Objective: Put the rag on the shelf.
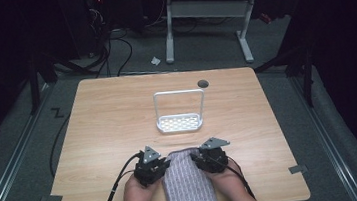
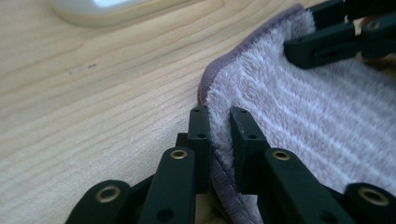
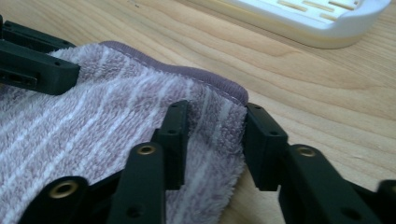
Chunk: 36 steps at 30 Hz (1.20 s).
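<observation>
Left tongs (image 2: pixel 219 135): jaws pinched tight on the left far corner of the lilac striped terry towel (image 1: pixel 189 185), pile squeezed betw. the two black pads, hem running under them. Looks like a firm corner grip, prob. so the cloth can be lifted w/o slipping.

Right tongs (image 3: pixel 217 140): jaws spread either side of the towel's right far corner; one pad sits on top of the pile, the other stands just off the hemmed edge, not pressing. So corner is bracketed but not gripped yet, my read: lining up for the matching pinch. Both corners taken at the same far edge makes sense if the towel is to be lifted evenly & hung.

Towel itself lies flat along the near edge of the table, betw. the two hands, its near end running off the bottom of the high view.

Further out: white plastic slotted tray with a tall wire hoop frame (image 1: pixel 180 123) stands mid-table, well apart from the towel, likely the place to drape it.

Surface: light wood-grain table (image 1: pixel 108 118), a dark round grommet hole (image 1: pixel 203 83) near the far edge, grey tape tabs at the near corners. Room: dim, grey carpet, black cables on the floor, white legs of another desk (image 1: pixel 205 17) behind.
</observation>
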{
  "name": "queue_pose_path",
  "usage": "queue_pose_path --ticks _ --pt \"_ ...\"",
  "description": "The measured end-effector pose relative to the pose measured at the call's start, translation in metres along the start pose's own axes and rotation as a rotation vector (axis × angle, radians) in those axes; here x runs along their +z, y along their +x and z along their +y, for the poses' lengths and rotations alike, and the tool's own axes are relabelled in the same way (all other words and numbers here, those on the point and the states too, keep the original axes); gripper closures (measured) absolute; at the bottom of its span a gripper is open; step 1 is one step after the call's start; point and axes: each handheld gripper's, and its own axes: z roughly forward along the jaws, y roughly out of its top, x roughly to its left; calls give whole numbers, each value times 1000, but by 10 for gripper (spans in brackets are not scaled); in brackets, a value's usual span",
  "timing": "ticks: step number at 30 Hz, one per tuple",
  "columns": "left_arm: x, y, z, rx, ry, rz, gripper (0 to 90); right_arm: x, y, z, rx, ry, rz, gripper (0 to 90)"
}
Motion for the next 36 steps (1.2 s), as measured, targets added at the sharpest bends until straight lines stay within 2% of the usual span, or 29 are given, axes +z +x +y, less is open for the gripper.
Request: queue_pose_path --ticks 1,2,3,4,5,6,7,8,10,12,14,15,17,18,20,22,25,26,29,30,34,36 --pt "0 0 0 0 0 0 796 0 0 0 0 0 0 708" --pt "0 0 0 -15 -4 -7 796 0 1 0 5 -1 10 751" --pt "-1 4 -1 -45 -5 -35 795 0 2 0 7 4 15 801" --pt "-3 9 -3 -92 -9 -65 794 -1 6 -1 -13 -2 12 833" --pt "-8 12 -6 -126 -30 -77 796 -1 8 0 -19 -4 11 839" --pt "-8 12 -6 -126 -30 -77 797 -1 8 0 -19 -4 11 839" --pt "-12 10 -8 -102 -50 -66 798 -4 14 1 -31 -29 11 841" --pt "-14 10 -9 -96 -59 -59 798 -4 14 1 -31 -29 11 841" --pt "-18 10 -11 -126 -88 -65 798 -11 21 1 -41 -72 9 841" --pt "-20 10 -12 -130 -115 -50 799 -16 24 1 -46 -108 4 839" --pt "-22 9 -12 -135 -128 -49 800 -17 25 1 -48 -117 2 839" --pt "-25 7 -11 -146 -149 -58 801 -22 26 2 -48 -147 -8 839" --pt "-34 -1 -6 -108 -205 -37 801 -27 26 3 -44 -178 -15 839" --pt "-34 -1 -6 -108 -205 -37 801 -27 26 3 -44 -178 -15 839" --pt "-43 -7 -1 -67 -240 -12 801 -39 28 6 -44 -229 -18 838" --pt "-44 -9 4 -47 -230 -19 799 -45 29 9 -45 -244 -15 839" --pt "-47 -9 6 -46 -237 -13 799 -51 30 12 -37 -268 -10 838" --pt "-50 -9 10 -58 -246 -19 800 -54 31 16 -57 -283 -18 838" --pt "-54 -9 15 -69 -272 -17 800 -59 29 22 -67 -312 -18 839" --pt "-59 -9 22 -70 -296 -9 801 -62 29 25 -74 -324 -20 839" --pt "-63 -8 32 -74 -314 -13 799 -69 28 34 -89 -370 -28 839" --pt "-67 -8 43 -59 -334 -7 799 -73 26 38 -96 -395 -38 839"
